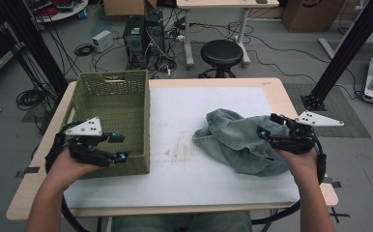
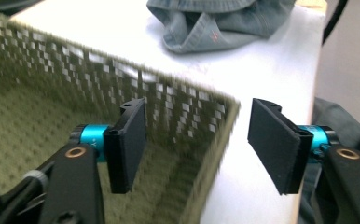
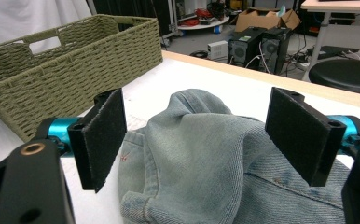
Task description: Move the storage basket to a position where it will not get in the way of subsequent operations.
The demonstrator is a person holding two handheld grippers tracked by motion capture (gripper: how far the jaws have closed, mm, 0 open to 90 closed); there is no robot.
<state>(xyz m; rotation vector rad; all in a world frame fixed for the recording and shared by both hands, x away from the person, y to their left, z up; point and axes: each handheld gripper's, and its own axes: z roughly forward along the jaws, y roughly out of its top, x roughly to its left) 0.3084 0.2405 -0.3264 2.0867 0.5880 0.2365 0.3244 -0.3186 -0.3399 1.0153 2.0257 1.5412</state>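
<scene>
With both jaws released, the right hand-held gripper (image 1: 266, 126) hovering over the crumpled faded-blue denim garment (image 1: 235, 140) risks pinching one loose fold, while the left hand-held gripper (image 1: 119, 146) straddles the olive woven basket's (image 1: 138, 96) corner and could snag it.

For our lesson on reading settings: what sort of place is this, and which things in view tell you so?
Probably a lab or workshop: desktop computer towers with tangled cables sit on the floor, cardboard boxes stand behind, and black metal frame beams flank the table.
</scene>
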